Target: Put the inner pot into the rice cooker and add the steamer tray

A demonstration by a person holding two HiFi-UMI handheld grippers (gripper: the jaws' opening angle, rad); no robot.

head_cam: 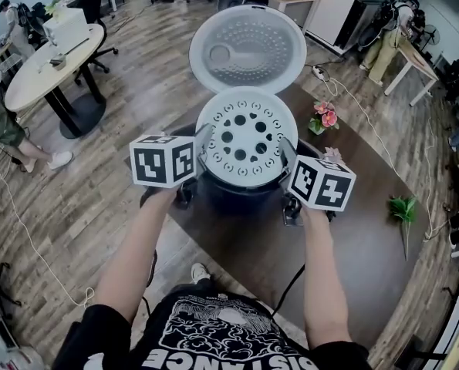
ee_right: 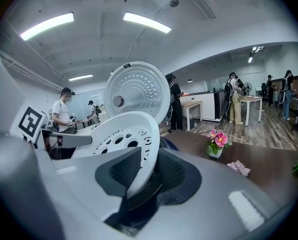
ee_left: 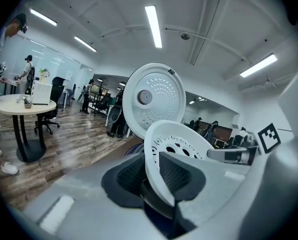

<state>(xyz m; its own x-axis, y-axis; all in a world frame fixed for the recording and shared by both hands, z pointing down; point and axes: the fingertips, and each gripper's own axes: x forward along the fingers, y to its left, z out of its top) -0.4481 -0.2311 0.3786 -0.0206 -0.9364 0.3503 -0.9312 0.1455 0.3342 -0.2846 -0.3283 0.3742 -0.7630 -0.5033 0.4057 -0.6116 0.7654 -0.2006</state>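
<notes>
- I am gripping the tray [head_cam: 247,137] by its rim from both sides. My left gripper [head_cam: 201,151] is clamping the left edge and my right gripper [head_cam: 288,160] the right edge, with the thin white rim pinched between the pads in each gripper view.
- The tray is hanging right over the mouth of the cooker [head_cam: 237,197], in front of the raised lid [head_cam: 247,48]. I cannot tell whether it is touching the cooker's rim yet.
- The pot is hidden under the tray, so I am judging it to be seated already and this to be the closing step.
- To do it well, I am aiming to hold both hands at the same height so the tray goes in flat rather than one edge first.
- I am centring it on the round opening, since an offset would leave one side perched on the cooker's edge.
- I am planning to let go only once the rim is sitting all the way round, loosening both sides together so it is not tipped.
- I am minding the lid behind, which is standing near the tray's far edge.
</notes>
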